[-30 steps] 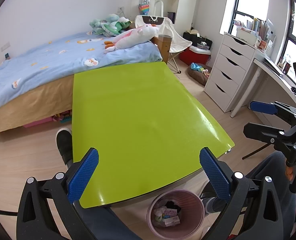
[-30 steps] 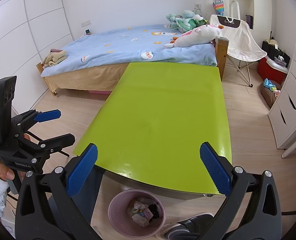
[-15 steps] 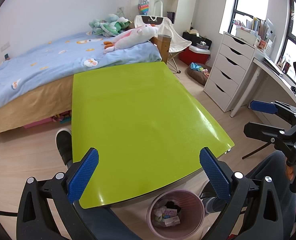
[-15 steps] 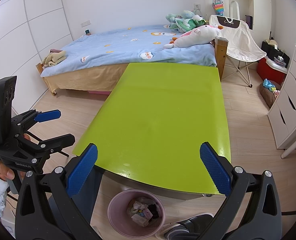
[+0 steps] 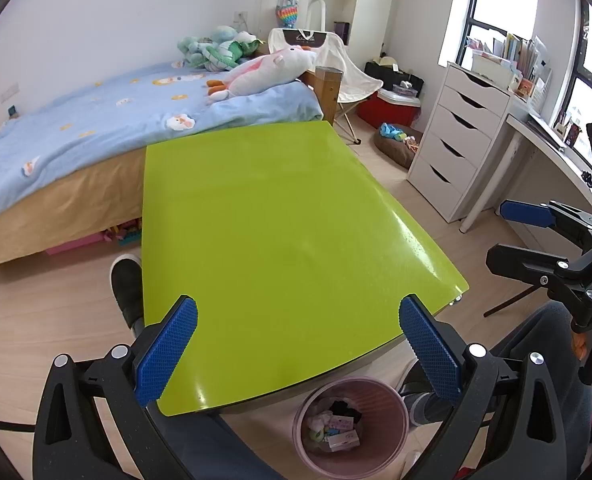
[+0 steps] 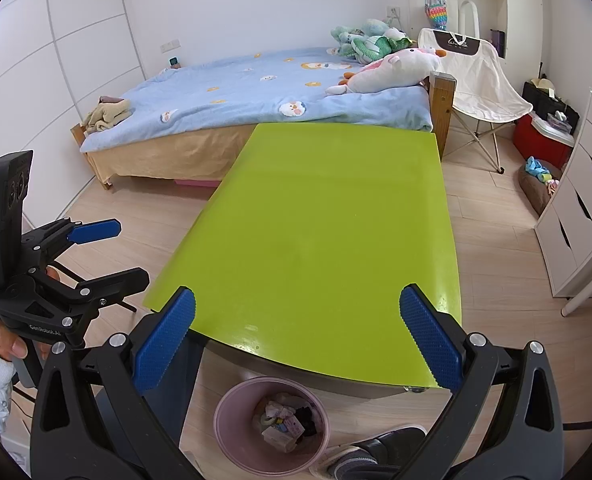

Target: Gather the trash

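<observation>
Below the green table's point(image 5: 280, 232) near edge, a pink bin point(image 5: 351, 426) holds trash; both tools point(image 5: 296, 344) point(image 6: 296, 340) gape empty.

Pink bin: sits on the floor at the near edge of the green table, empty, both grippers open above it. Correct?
Not quite: the pink bin is not empty. The right wrist view shows wrappers and scraps piled inside it. The rest holds: it sits on the floor at the near edge of the green table, and the left gripper and right gripper are both open above it.
</observation>
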Tool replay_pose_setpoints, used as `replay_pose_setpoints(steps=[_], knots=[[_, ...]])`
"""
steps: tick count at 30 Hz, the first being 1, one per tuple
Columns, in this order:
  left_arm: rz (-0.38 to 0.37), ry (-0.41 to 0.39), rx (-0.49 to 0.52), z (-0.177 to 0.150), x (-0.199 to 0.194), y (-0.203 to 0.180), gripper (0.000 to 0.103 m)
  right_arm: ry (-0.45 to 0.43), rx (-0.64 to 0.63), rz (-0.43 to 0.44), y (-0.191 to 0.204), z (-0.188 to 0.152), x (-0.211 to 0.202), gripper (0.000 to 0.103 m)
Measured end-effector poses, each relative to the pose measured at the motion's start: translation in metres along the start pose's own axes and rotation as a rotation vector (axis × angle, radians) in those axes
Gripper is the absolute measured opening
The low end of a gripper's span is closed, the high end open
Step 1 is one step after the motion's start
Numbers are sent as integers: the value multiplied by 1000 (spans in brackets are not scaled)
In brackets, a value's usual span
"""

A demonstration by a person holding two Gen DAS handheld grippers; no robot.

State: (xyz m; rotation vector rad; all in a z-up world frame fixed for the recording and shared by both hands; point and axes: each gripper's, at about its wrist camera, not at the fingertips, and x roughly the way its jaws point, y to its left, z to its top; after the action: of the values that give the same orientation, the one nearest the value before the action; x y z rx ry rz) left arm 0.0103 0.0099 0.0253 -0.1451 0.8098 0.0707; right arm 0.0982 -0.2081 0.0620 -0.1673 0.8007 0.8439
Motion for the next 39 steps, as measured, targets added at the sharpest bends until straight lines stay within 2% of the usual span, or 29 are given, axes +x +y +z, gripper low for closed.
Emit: replay_pose_setpoints(steps=[39], knots=[[12,10,9,0,1,-2,97,1,-1,-1,0,0,0,100]])
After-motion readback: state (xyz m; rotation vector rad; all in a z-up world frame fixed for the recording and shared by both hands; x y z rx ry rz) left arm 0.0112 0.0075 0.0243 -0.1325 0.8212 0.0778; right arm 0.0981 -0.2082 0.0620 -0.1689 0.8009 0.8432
